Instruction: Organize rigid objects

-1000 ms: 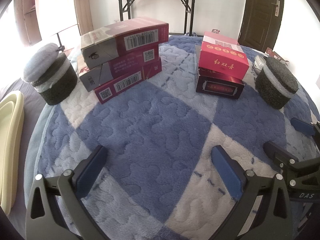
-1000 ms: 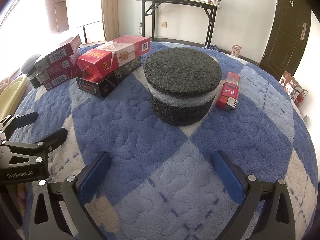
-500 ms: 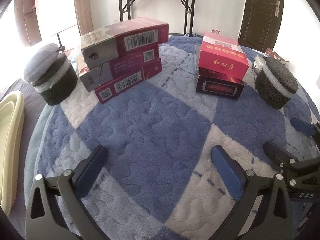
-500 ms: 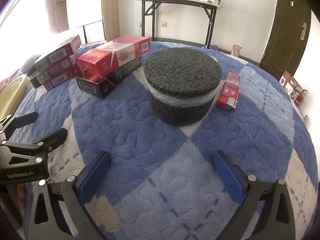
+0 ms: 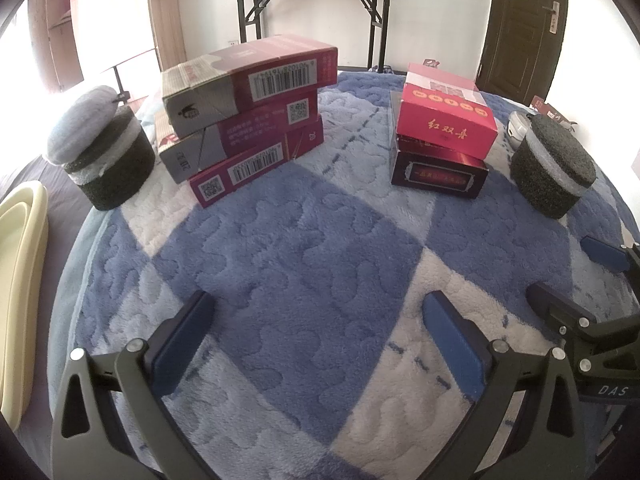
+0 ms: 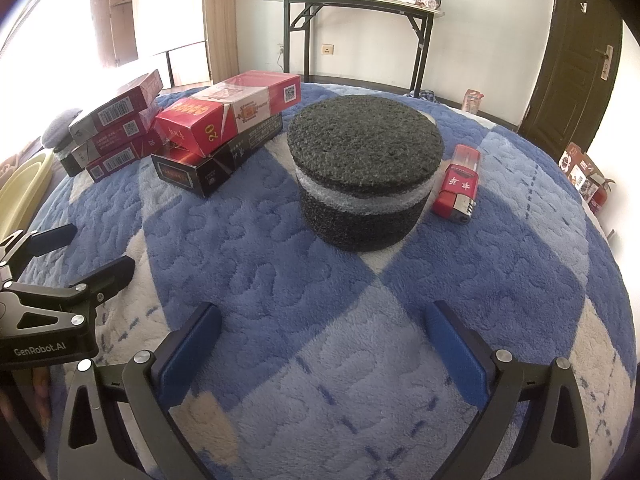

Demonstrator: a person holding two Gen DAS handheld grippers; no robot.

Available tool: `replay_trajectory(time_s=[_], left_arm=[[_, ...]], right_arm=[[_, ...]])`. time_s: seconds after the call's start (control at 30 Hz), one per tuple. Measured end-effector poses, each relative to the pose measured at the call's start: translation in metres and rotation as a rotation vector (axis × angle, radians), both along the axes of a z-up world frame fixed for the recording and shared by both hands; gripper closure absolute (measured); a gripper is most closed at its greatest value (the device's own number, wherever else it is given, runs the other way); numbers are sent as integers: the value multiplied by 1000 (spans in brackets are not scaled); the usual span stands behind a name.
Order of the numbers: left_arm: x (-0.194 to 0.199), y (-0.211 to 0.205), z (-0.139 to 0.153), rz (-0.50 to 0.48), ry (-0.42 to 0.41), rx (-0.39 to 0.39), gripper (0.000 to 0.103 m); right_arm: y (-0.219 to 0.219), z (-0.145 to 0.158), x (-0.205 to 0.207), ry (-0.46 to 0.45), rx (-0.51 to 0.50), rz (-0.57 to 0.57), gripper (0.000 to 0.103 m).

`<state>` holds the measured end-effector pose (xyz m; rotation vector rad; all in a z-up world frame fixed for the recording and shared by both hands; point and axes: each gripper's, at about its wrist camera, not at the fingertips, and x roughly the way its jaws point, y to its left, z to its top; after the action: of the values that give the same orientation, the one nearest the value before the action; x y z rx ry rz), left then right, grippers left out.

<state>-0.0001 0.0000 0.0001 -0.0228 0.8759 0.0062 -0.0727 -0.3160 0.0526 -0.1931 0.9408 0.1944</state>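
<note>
Three magenta cartons point(image 5: 248, 120) are stacked at the far left of the blue and white blanket point(image 5: 320, 248); they also show in the right wrist view point(image 6: 116, 128). A red carton point(image 5: 444, 116) lies on a dark carton point(image 5: 438, 172) at the far right; both show in the right wrist view point(image 6: 224, 120). A black foam cylinder point(image 6: 364, 168) stands ahead of my right gripper point(image 6: 320, 332), with a red lighter point(image 6: 458, 184) beside it. My left gripper point(image 5: 316, 320) is open and empty over the blanket. My right gripper is open and empty too.
A second foam cylinder with a grey pad on top point(image 5: 104, 152) stands far left. A cream tray point(image 5: 20, 280) lies off the blanket's left edge. A folding table point(image 6: 356, 4) and a dark door point(image 6: 580, 48) are behind.
</note>
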Motion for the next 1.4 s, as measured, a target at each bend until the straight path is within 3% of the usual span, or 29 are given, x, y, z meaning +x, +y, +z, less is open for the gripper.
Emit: replay_trajectory(time_s=[0.77, 0.87, 0.97, 1.03, 1.1, 1.17, 1.23, 1.3, 1.4], left_arm=[[1, 0, 2, -10, 2, -11, 0], [-2, 10, 20, -11, -11, -10, 0], [-13, 17, 70, 16, -83, 10, 0], [-28, 28, 116, 37, -203, -26, 0], [-38, 44, 169, 76, -347, -65, 0], [-39, 60, 198, 104, -432, -65, 0], [-37, 82, 204, 174, -450, -73, 0], [-28, 108, 191, 240, -421, -77, 0], [-2, 134, 161, 288, -273, -55, 0]], right_arm=[[-3, -1, -2, -8, 17, 5, 0], [-5, 1, -3, -9, 27, 7, 0], [-17, 14, -9, -22, 121, 22, 0], [-31, 28, -13, -54, 229, 20, 0], [-53, 43, -23, -143, 374, -3, 0], [-79, 57, -29, -228, 444, -93, 0], [-94, 64, -33, -291, 449, -181, 0], [-90, 65, -31, -285, 432, -149, 0], [-63, 62, -22, -279, 358, -131, 0]])
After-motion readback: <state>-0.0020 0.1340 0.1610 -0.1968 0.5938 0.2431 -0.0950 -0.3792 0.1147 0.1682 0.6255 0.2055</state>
